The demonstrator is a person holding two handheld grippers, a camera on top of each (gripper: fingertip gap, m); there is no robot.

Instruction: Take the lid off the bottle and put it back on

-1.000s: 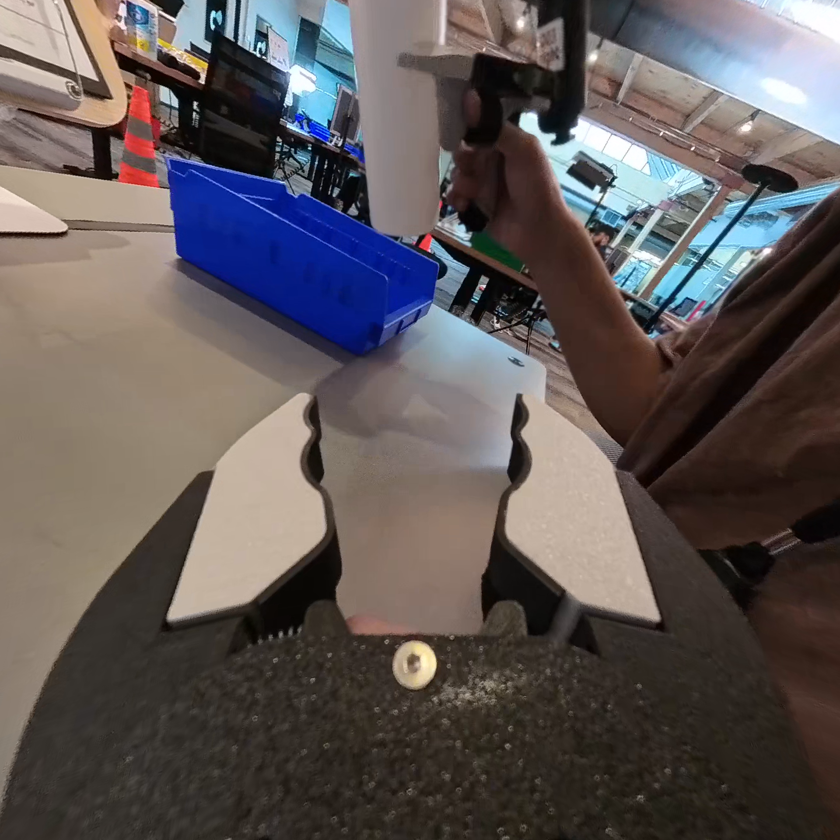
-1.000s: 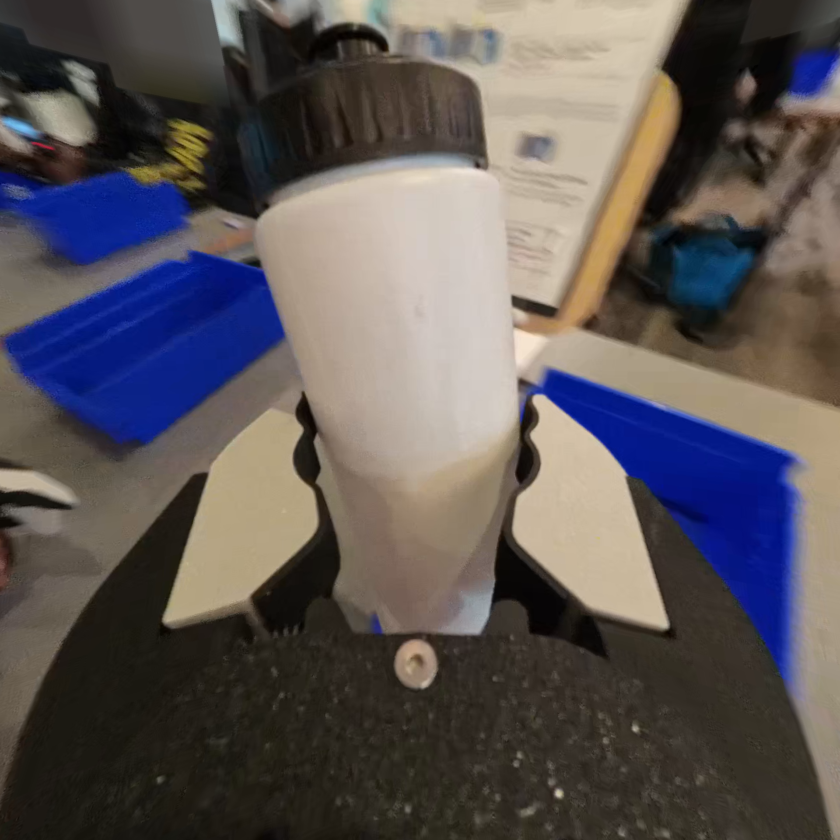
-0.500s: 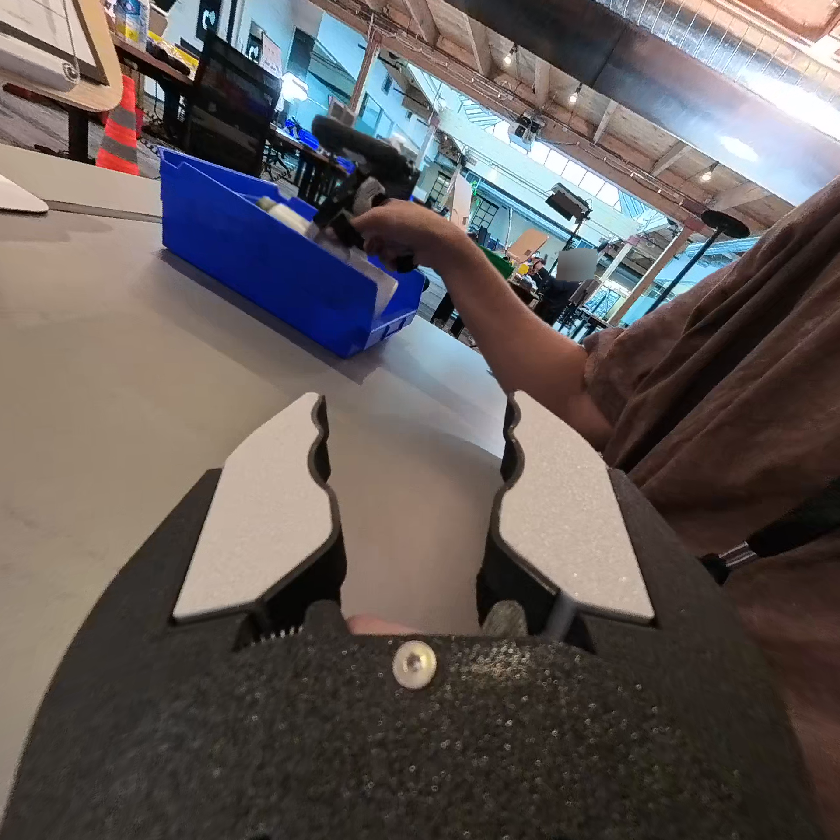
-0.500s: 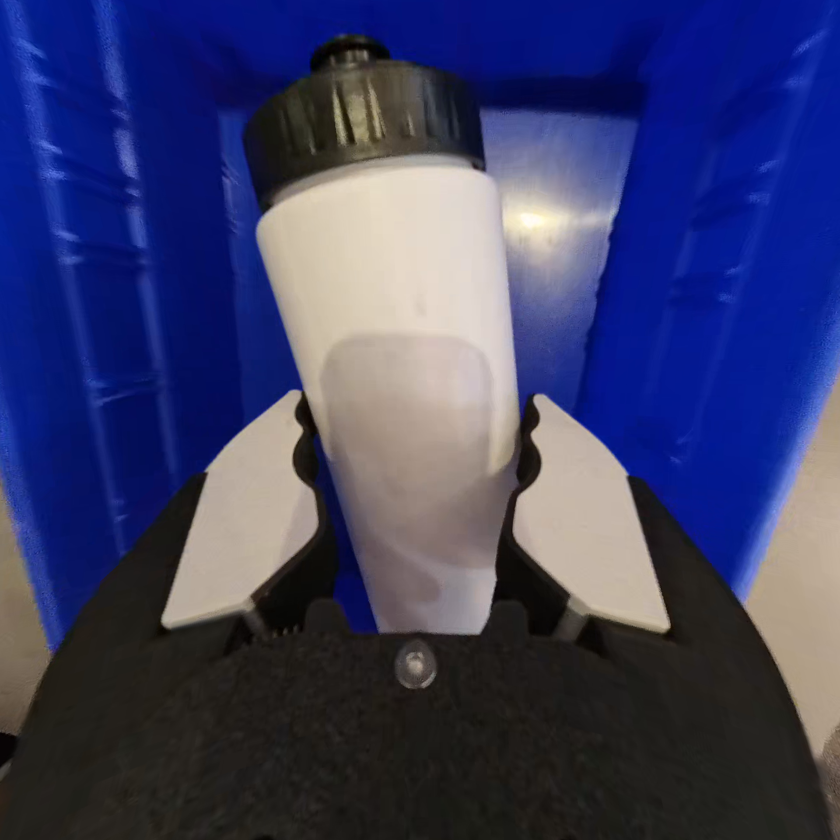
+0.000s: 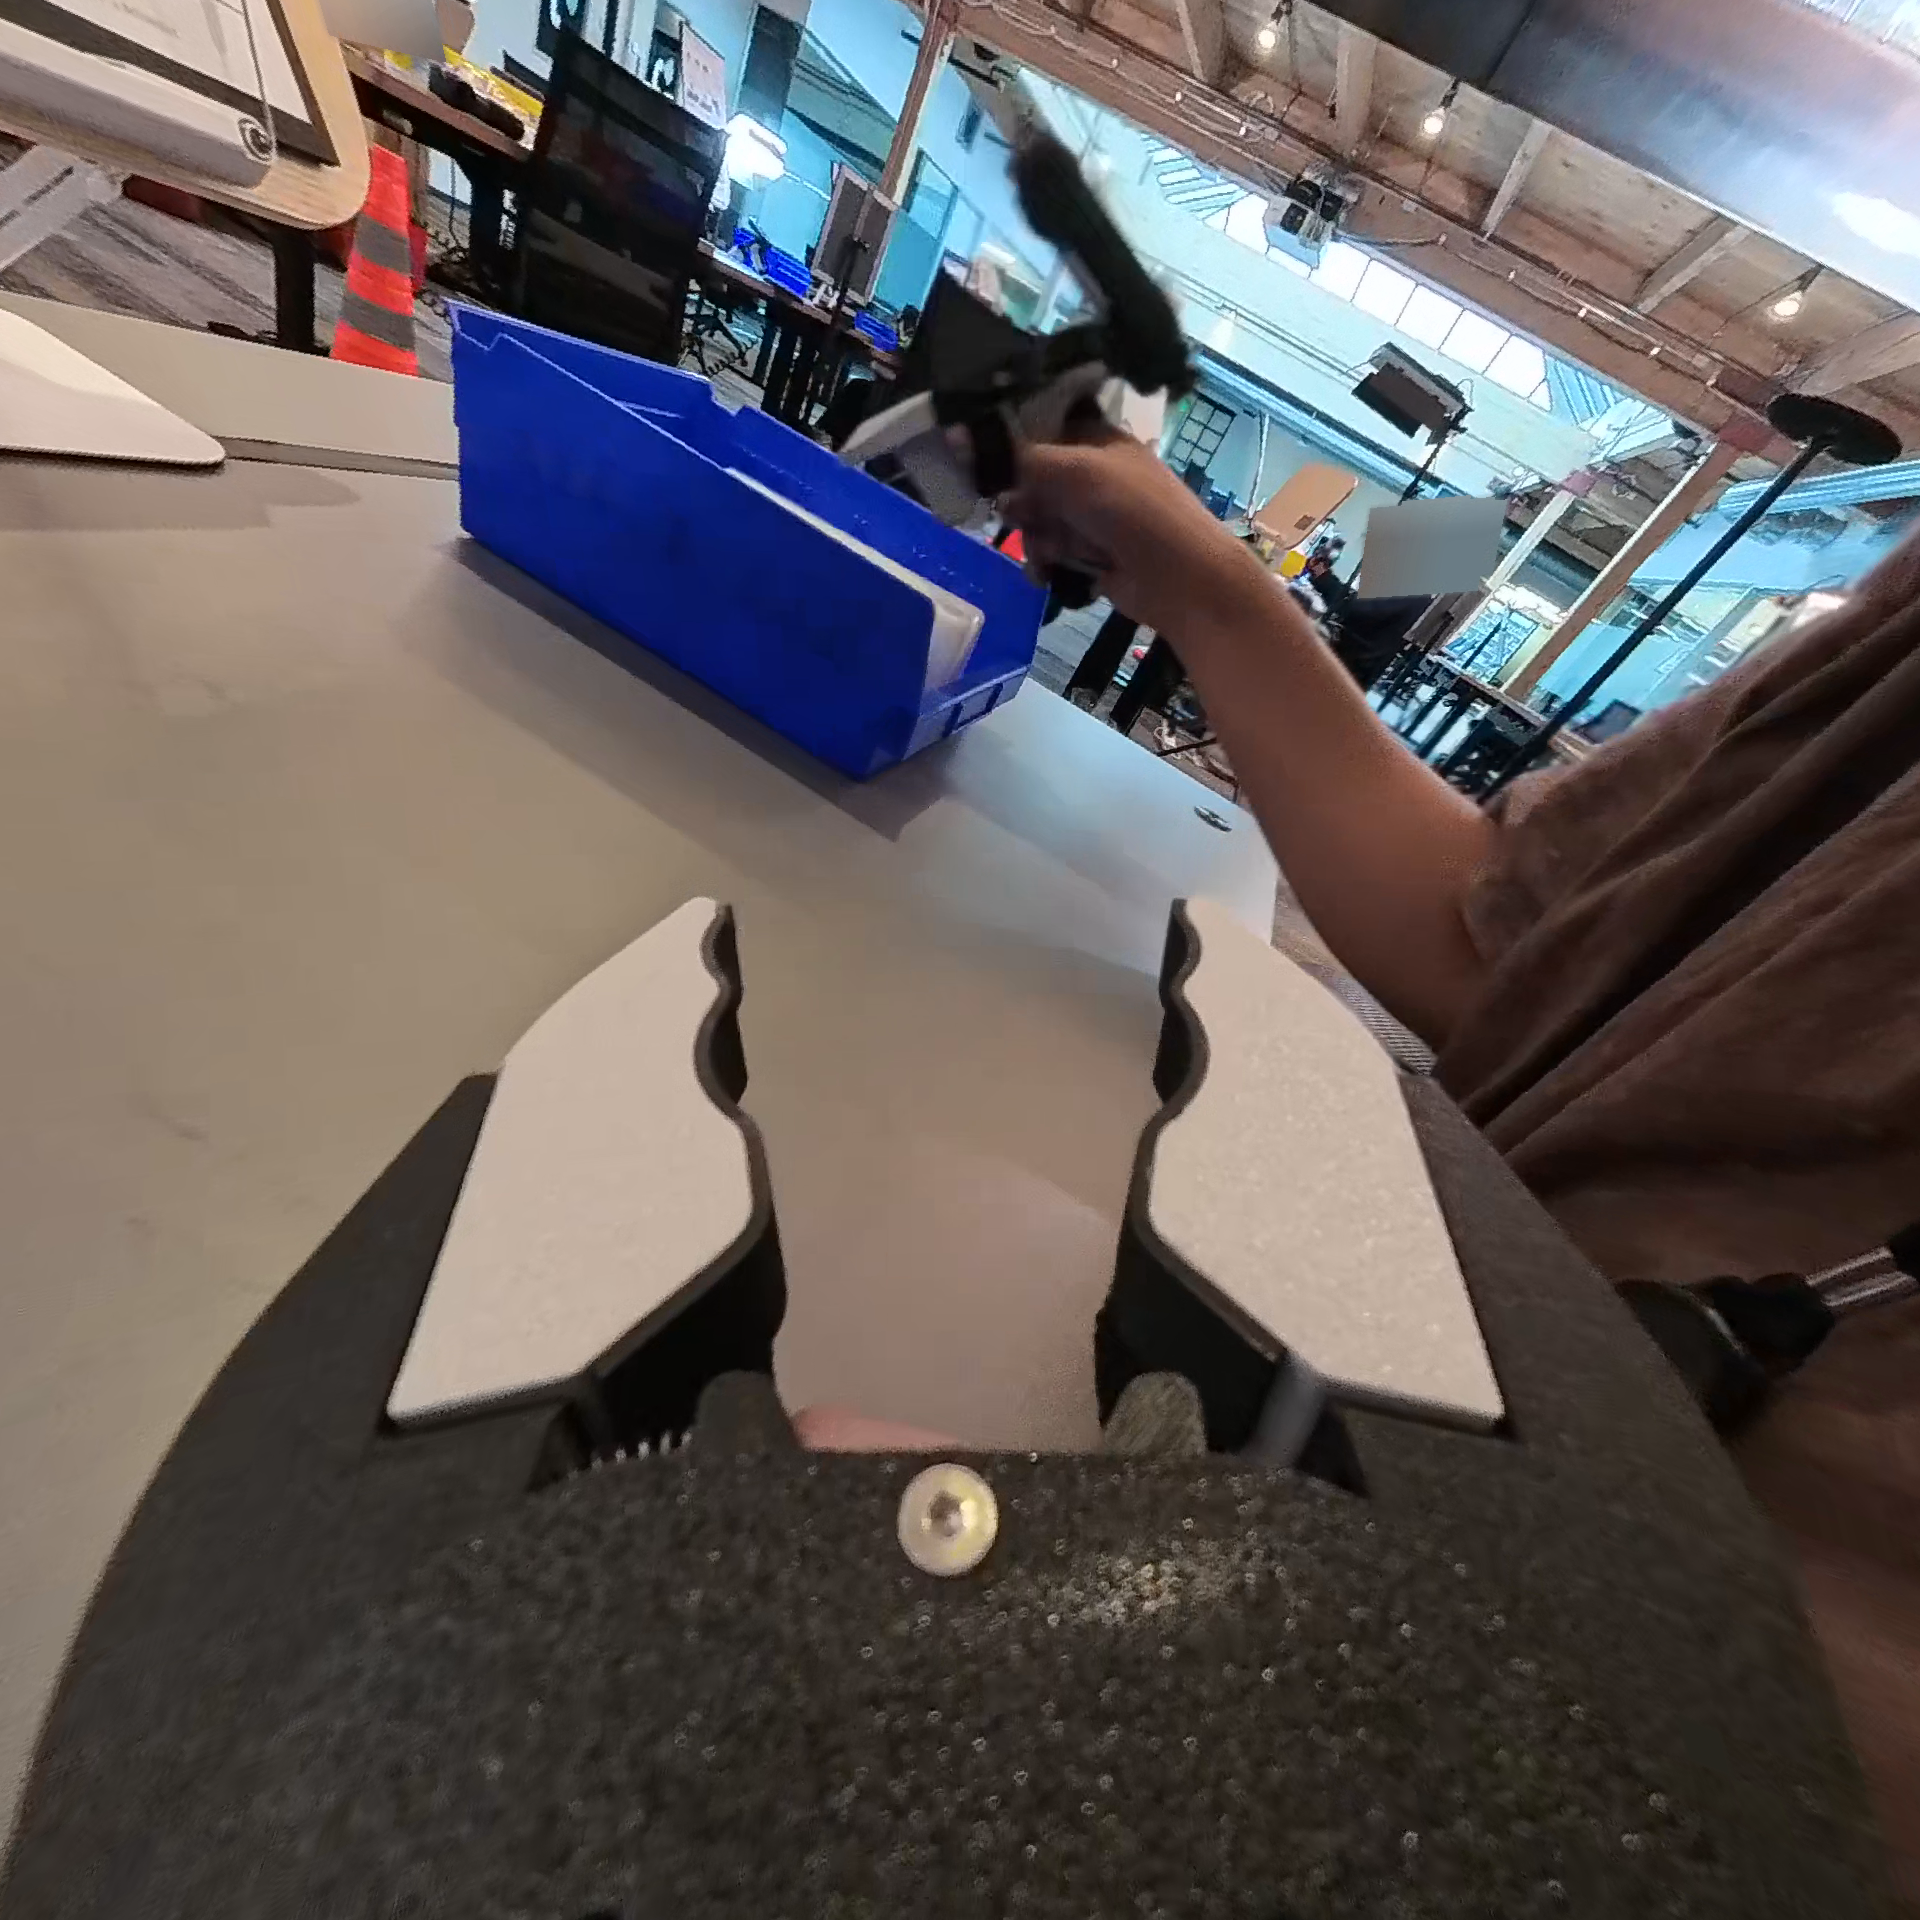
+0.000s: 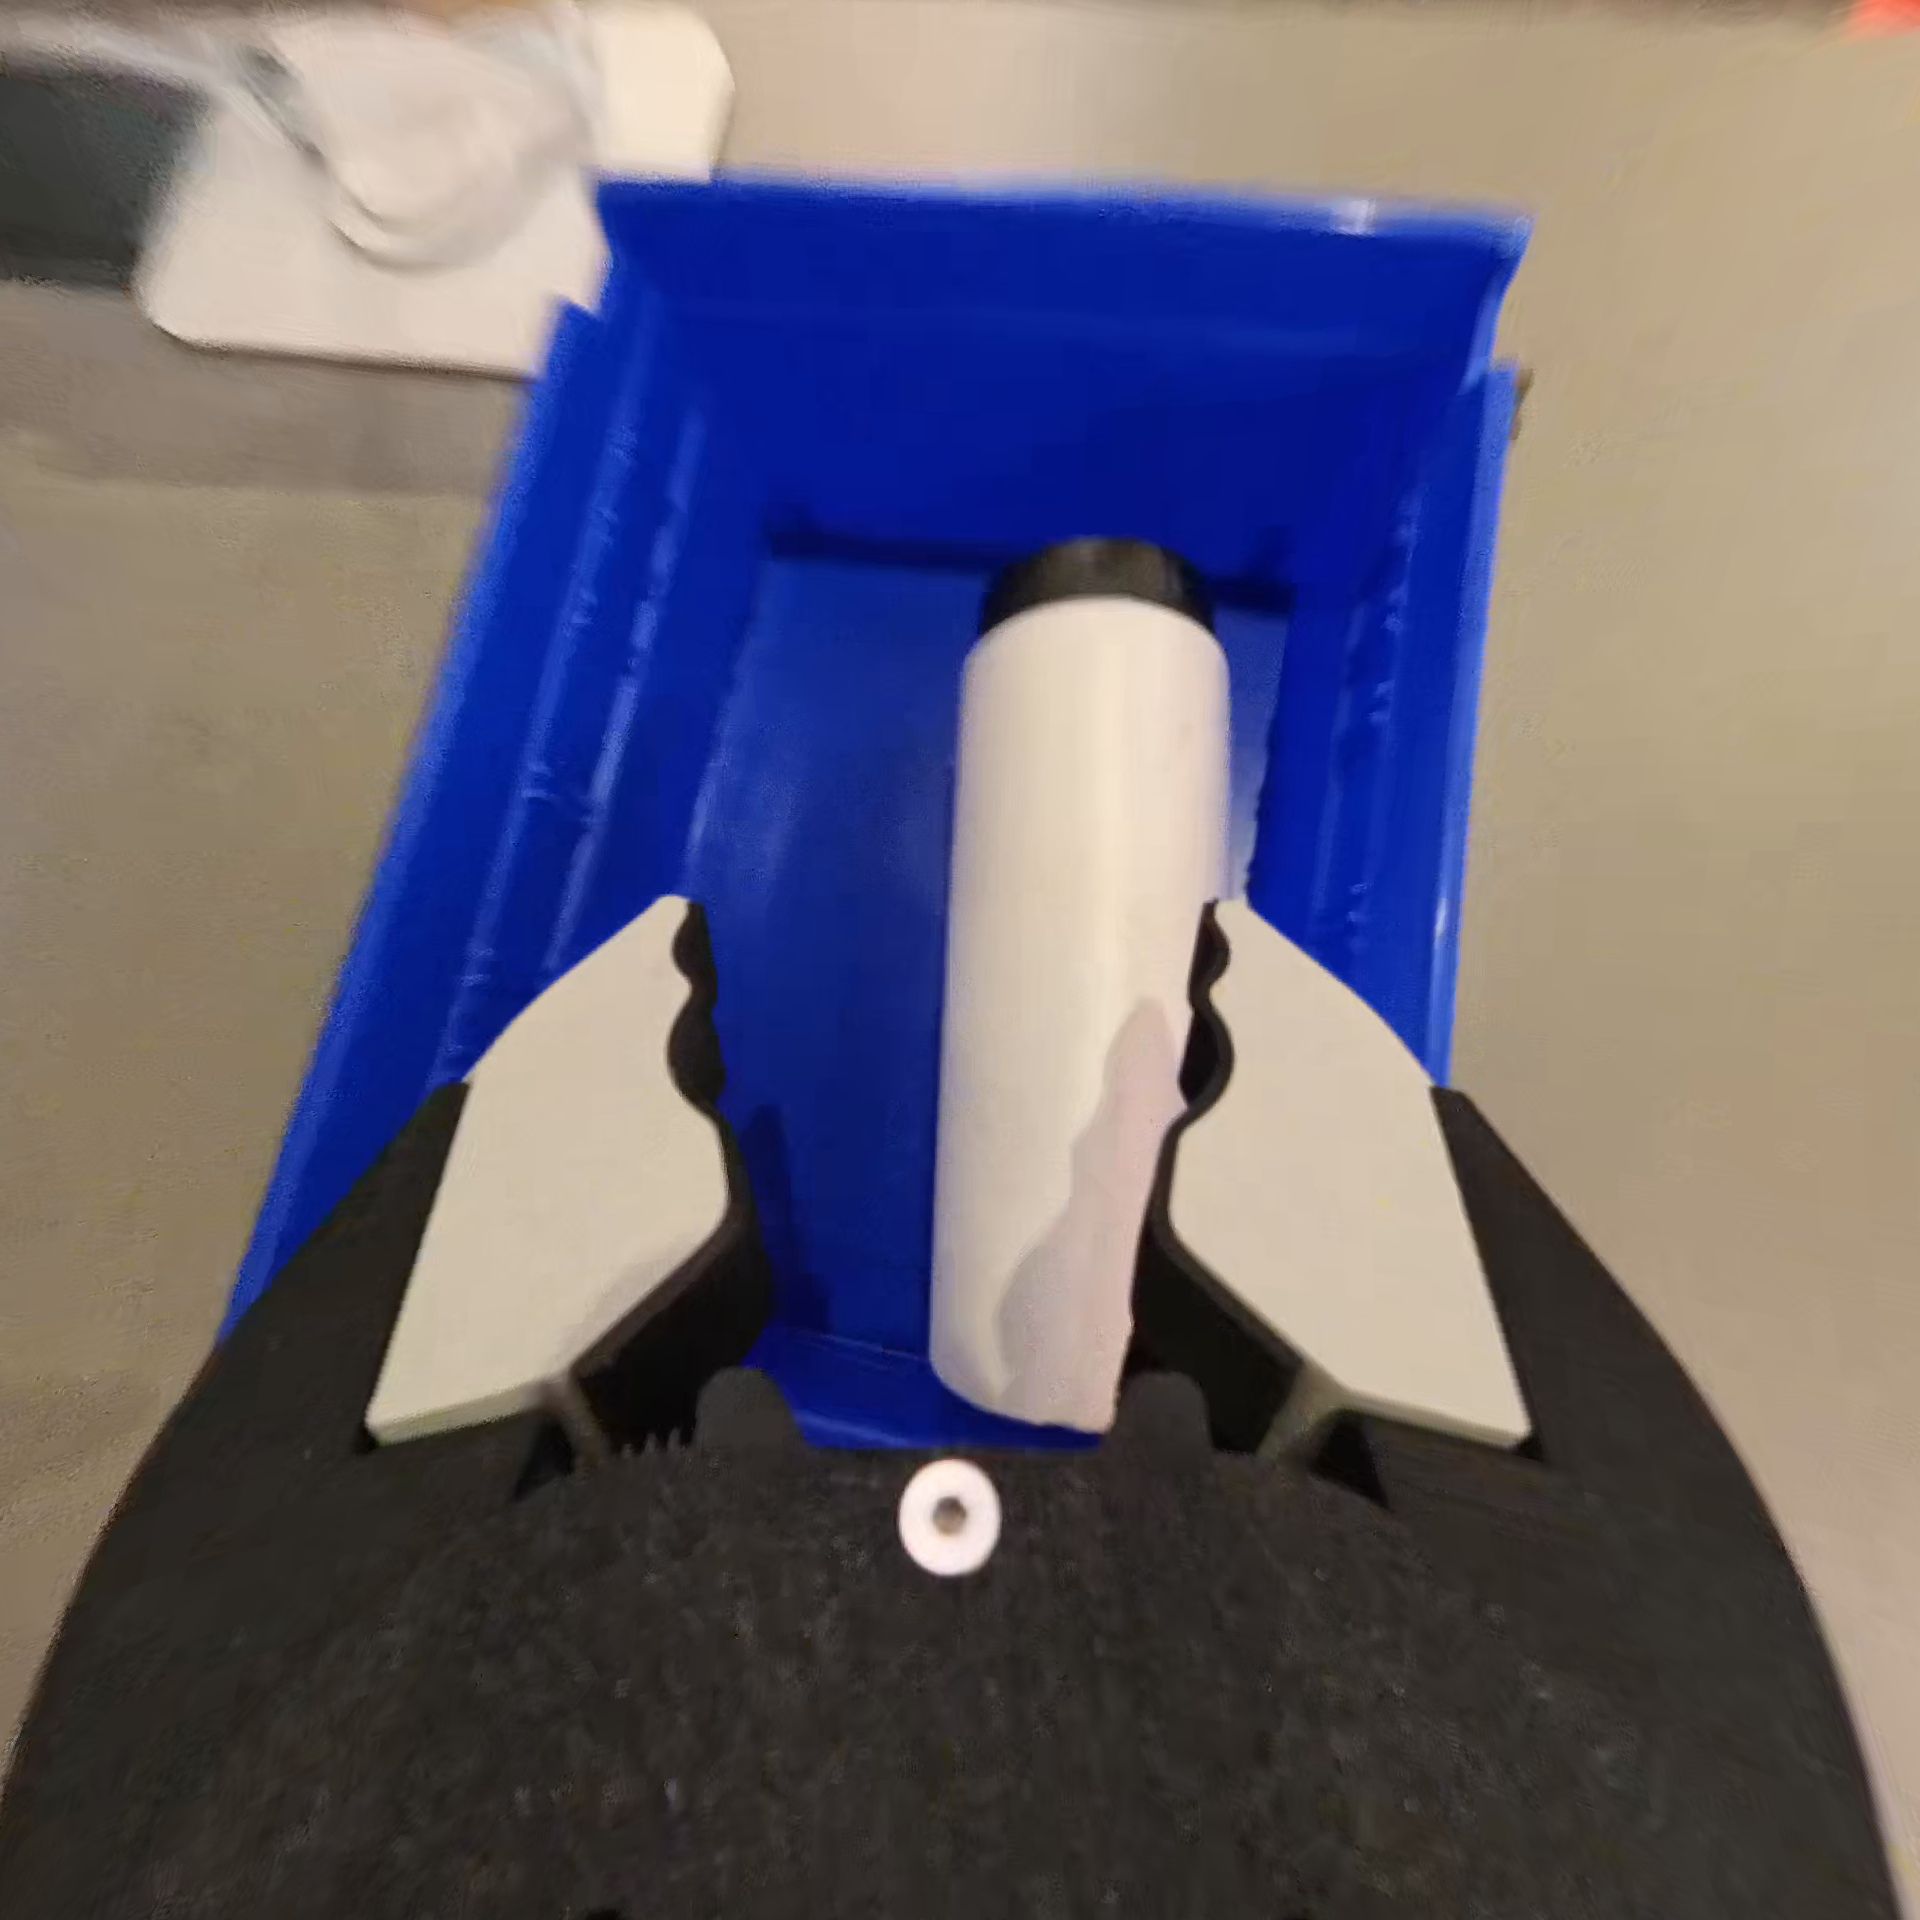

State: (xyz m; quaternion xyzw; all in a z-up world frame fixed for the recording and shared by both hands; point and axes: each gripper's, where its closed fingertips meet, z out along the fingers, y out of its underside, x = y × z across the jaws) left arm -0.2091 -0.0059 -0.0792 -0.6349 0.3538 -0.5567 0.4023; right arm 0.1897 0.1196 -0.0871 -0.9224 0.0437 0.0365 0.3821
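A: Two hand-held grippers are showing, and neither is gripping anything. The left hand-held gripper is hovering low over the flat grey table with its light grey fingers spread wide and only bare table between them.

B: Where is the tall white plastic bottle sitting?

A: It is lying on its side on the floor of the long blue plastic bin, with its ribbed black screw lid screwed on and pointing toward twelve o'clock in the right wrist view. The bottle's base is pointing toward six o'clock, near the gripper's body.

B: Is the right hand-held gripper holding it?

A: No. Its jaws are standing wide apart above the bin. The bottle is appearing close against the finger at three o'clock, while blue bin floor is showing between the bottle and the finger at nine o'clock, so the pads are not pressing on it.

B: And from the left wrist view?

A: The bin is sitting on the table toward eleven o'clock, with a sliver of the white bottle showing at its near end. The person's hand is holding the right gripper tilted above that end, at about one o'clock, and it is looking blurred.
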